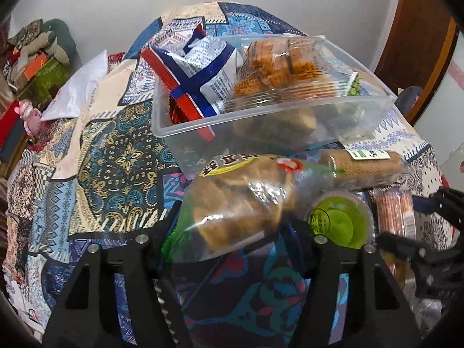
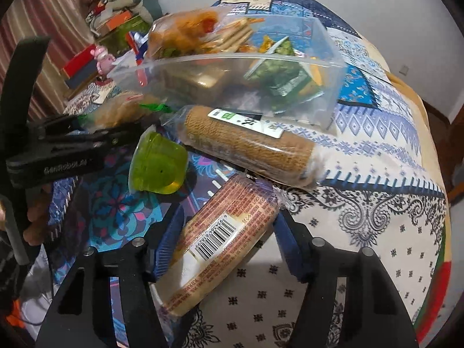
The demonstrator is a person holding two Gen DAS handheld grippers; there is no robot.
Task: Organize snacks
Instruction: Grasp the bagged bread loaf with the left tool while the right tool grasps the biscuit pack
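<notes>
A clear plastic bin [image 1: 185, 124] [image 2: 324, 58] stands on the patterned tablecloth, filled with several snack packs. In front of it lie a clear bag of brown biscuits [image 1: 237, 200], a green jelly cup [image 1: 339, 223] [image 2: 158, 165], a brown biscuit roll [image 1: 365, 171] [image 2: 249, 145] and a pink-wrapped cracker pack [image 2: 220, 240] [image 1: 394, 214]. My left gripper [image 1: 235, 223] is open, its fingers on either side of the biscuit bag's near end. My right gripper [image 2: 229, 235] is open, straddling the pink cracker pack. The left gripper also shows in the right wrist view [image 2: 87, 142].
A white plastic bag [image 1: 75, 90] lies on the cloth left of the bin. Boxes, cushions and a pink toy [image 1: 27, 113] crowd the far left. A wooden door frame [image 1: 417, 29] stands at the right. The table's edge drops off on the right [image 2: 435, 174].
</notes>
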